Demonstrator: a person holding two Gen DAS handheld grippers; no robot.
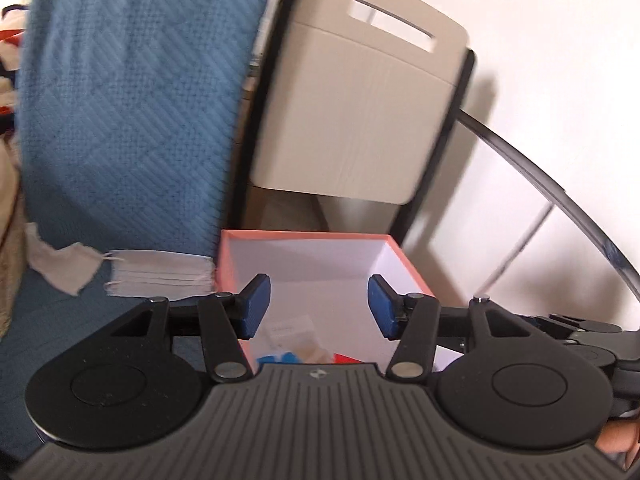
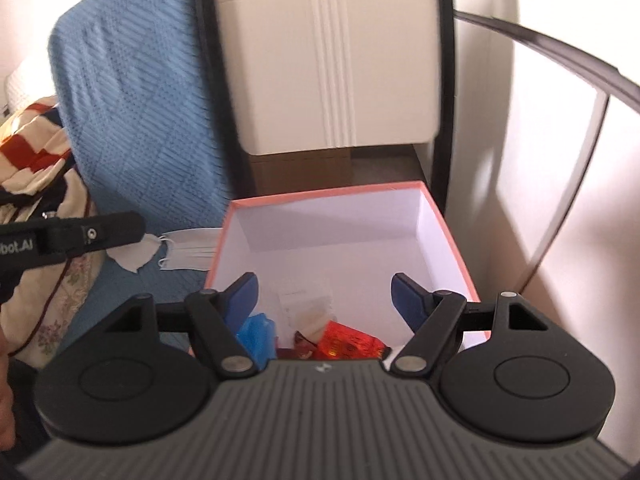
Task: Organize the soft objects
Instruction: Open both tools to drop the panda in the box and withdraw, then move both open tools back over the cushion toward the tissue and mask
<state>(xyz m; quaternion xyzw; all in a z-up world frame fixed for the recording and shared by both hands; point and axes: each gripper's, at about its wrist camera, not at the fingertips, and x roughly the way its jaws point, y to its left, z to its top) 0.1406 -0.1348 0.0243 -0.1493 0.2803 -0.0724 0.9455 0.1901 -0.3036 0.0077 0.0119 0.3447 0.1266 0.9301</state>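
1. A pink-rimmed box (image 2: pixel 452 236) with white inner walls is seen open at the top, standing on a blue-covered seat just in front of a pale cabinet (image 2: pixel 332 60).
2. At the bottom of the box a red packet (image 2: pixel 346 344), a blue packet (image 2: pixel 256 332) and a pale clear-wrapped item (image 2: pixel 308 304) are seen lying close together; which of them touch cannot be told.
3. A stack of white face masks (image 1: pixel 160 276) is laid on the blue blanket (image 1: pixel 132 100), just beside the left wall of the box, and a crumpled white cloth piece (image 1: pixel 64 266) is seen touching the stack's far-left end.
4. The right claw (image 2: pixel 324 296) is held wide apart above the open box, its blue pads (image 2: pixel 242 296) gripping nothing.
5. The left claw (image 1: pixel 318 304) is likewise spread wide over the near edge of the box, and nothing is held between its pads (image 1: pixel 254 304).
6. In the right wrist view, part of the other gripper's black body (image 2: pixel 72 236) is seen at the left, over the cloth piece.
7. A red-and-cream patterned fabric (image 2: pixel 32 148) is bunched at the far left, behind the blanket.
8. A curved dark metal rail (image 1: pixel 540 184) is seen at the right, against a white wall (image 1: pixel 560 40).
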